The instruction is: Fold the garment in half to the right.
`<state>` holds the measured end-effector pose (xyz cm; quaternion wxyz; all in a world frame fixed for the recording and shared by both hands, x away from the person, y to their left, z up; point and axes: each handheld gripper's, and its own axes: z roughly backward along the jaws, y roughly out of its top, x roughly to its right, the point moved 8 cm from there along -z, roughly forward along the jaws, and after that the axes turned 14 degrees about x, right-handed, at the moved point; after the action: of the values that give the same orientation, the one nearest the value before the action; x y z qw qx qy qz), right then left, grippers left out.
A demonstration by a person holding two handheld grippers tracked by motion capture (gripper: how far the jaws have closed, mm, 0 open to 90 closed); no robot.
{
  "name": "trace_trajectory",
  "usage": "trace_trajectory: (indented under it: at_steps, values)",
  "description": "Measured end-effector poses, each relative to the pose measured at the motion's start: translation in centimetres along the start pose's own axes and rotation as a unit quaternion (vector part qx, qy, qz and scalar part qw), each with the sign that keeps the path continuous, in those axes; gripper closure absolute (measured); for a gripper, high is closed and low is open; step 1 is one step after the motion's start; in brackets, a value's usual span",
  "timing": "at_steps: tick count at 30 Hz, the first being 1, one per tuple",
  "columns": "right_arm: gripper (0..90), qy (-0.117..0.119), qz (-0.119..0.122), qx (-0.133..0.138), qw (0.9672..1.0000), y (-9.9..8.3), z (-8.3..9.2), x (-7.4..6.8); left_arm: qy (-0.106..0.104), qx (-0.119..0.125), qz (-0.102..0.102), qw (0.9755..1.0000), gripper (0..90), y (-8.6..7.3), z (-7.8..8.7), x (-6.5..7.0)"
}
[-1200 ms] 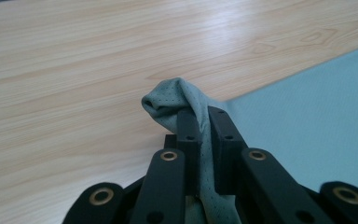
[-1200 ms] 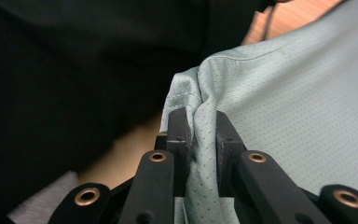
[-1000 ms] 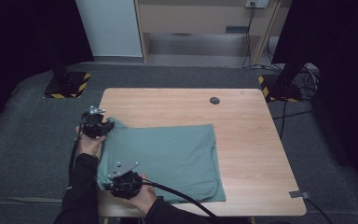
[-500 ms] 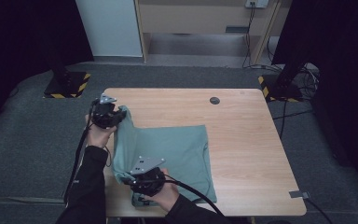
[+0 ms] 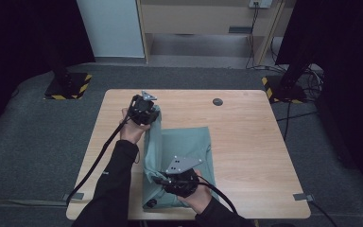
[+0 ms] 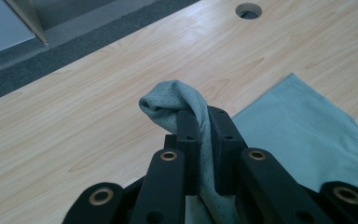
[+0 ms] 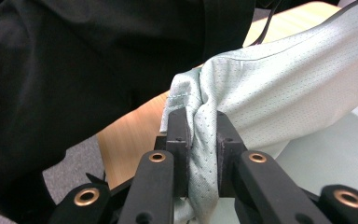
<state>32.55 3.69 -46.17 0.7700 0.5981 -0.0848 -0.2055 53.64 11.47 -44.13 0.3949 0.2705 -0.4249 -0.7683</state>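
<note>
Sage-green perforated fabric, a soft garment folded over on itself, lay on the pale wooden table in the lower centre of the high view, its left edge lifted off the wood into a raised fold.

At centre left of that view the left gripper, black with a grey three-cornered plate on top, was held in a hand coming from a black sleeve, with its cable trailing down toward the table's lower left corner. It gripped the far upper corner of the garment above the tabletop. In the left gripper view the two black jaws were pressed nearly together with a bunched loop of the green fabric pinched between them and curling over their tips; the rest of the cloth lay flat on the wood at the right of that frame, and a small round dark hole in the table sat at the top edge.

Lower centre of the high view held the right gripper, also black, clamped on the near corner of the garment. In the right gripper view its jaws were closed tight on a gathered, hemmed edge of the fabric, which stretched taut toward the upper right of the frame, with the black sleeve behind it at upper left.
</note>
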Motion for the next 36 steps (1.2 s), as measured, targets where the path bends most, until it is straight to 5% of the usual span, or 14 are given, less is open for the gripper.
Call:
trace_trajectory:
  at_steps: [9, 21, 25, 28, 32, 36]
  values:
    - [80.4, -0.02, -0.016, -0.014, 0.9996, -1.5, 2.7, 2.0, -0.016, -0.023, -0.027, 0.9992, 84.3, 0.3, -3.5, 3.6]
    - [80.2, -0.06, -0.033, -0.032, 0.9971, -3.8, 6.4, 4.6, -0.055, -0.024, -0.006, 0.9982, 83.9, 0.2, -7.0, 6.8]
    - [78.7, -0.079, -0.038, -0.042, 0.9952, -4.9, 7.6, 5.5, -0.092, -0.02, 0.008, 0.9956, 81.7, -0.2, -8.1, 8.4]
    - [58.2, -0.115, -0.044, -0.06, 0.9905, -6.3, 8.6, 6.6, -0.113, -0.036, 0.017, 0.9928, 68.0, -1.4, -9.3, 9.0]
    - [47.2, -0.141, -0.048, -0.065, 0.9866, -7.1, 9.5, 7.8, -0.1, -0.048, 0.009, 0.9938, 59.9, -3.1, -9.7, 8.4]
    - [39.6, -0.153, -0.049, -0.058, 0.9853, -6.9, 9.5, 8.8, -0.108, -0.039, 0.041, 0.9926, 52.6, -4.2, -9.0, 6.7]
